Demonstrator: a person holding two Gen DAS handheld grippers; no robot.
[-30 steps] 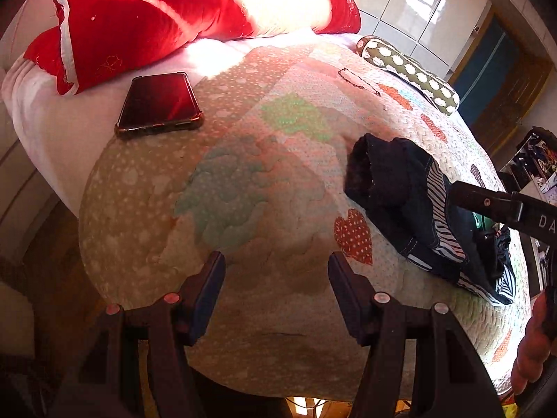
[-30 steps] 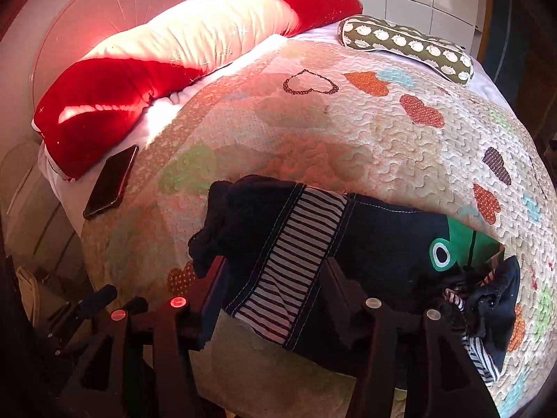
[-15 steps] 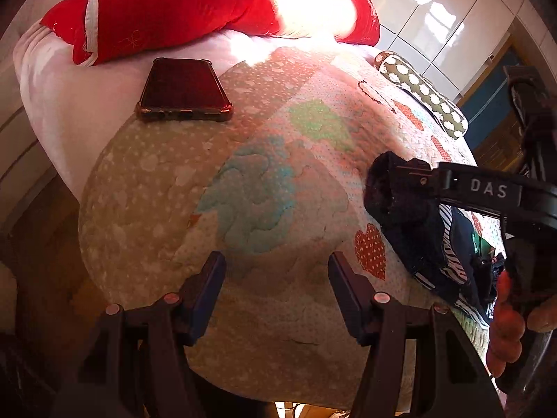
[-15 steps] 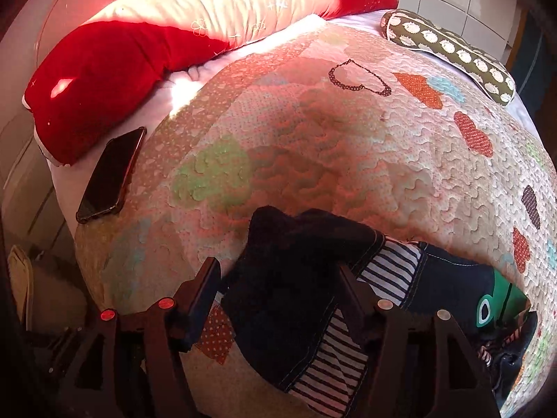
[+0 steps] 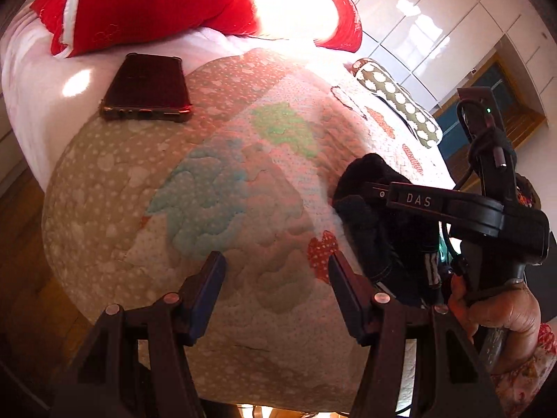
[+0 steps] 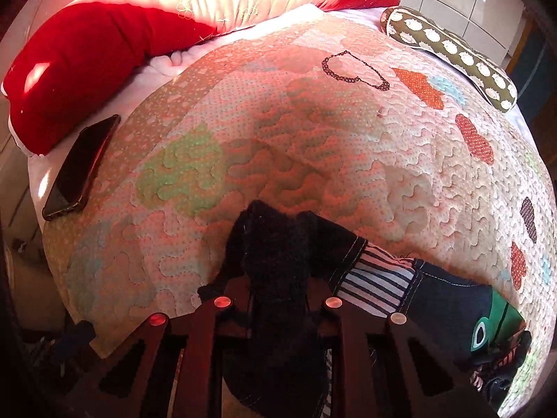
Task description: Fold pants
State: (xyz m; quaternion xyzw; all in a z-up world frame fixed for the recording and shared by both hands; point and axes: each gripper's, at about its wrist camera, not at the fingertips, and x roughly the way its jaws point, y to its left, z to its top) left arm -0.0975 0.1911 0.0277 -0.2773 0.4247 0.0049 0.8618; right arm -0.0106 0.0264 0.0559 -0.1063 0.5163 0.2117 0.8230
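Pants [image 6: 278,278] lie on the patchwork quilt [image 6: 330,146], and we find their dark fuzzy end at 6 o'clock in the right wrist view, bunched between the fingers of our right gripper [image 6: 276,299], which are pressed in on the cloth and pinch it. From that fold the garment trails toward 4 o'clock, showing a striped panel and a green patch with an eye near the edge of the bed. In the left wrist view we see the same dark bundle [image 5: 376,216] at 3 o'clock, with the right gripper [image 5: 379,191] reaching onto it and the right hand [image 5: 494,310] wrapped around its handle at 4 o'clock. Our left gripper [image 5: 275,289] sits at 6 o'clock with its fingers spread wide above bare quilt, holding nothing, just beside the pants and not touching them. A phone [image 5: 146,88] rests at 11 o'clock on the white sheet, near a red pillow [image 5: 146,3]. A spotted bolster [image 5: 397,101] lies at 2 o'clock.
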